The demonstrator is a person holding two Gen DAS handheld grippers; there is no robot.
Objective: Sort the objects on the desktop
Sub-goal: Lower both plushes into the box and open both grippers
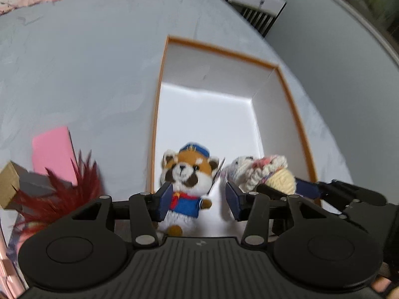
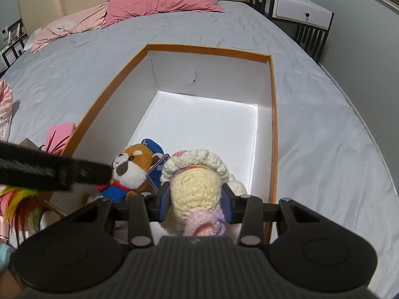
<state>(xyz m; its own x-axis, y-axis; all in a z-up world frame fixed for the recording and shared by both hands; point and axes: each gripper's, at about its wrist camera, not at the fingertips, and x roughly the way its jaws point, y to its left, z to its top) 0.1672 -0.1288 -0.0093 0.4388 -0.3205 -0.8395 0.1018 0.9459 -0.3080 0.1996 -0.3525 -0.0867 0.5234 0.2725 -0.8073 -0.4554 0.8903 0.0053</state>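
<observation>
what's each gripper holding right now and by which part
Right gripper: the crochet doll, clamped across its cream middle. Left gripper: nothing; the fox plush sits between open jaws.

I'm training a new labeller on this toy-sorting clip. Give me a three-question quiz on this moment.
1. True or false: the right gripper is clamped on the crocheted doll.
2. The plush raccoon sits: A) on the bed sheet B) inside the box C) on the pillow.
3. Which gripper has its pads apart from the toy between them?

Key: 1 true. 2 B. 3 the left gripper.
</observation>
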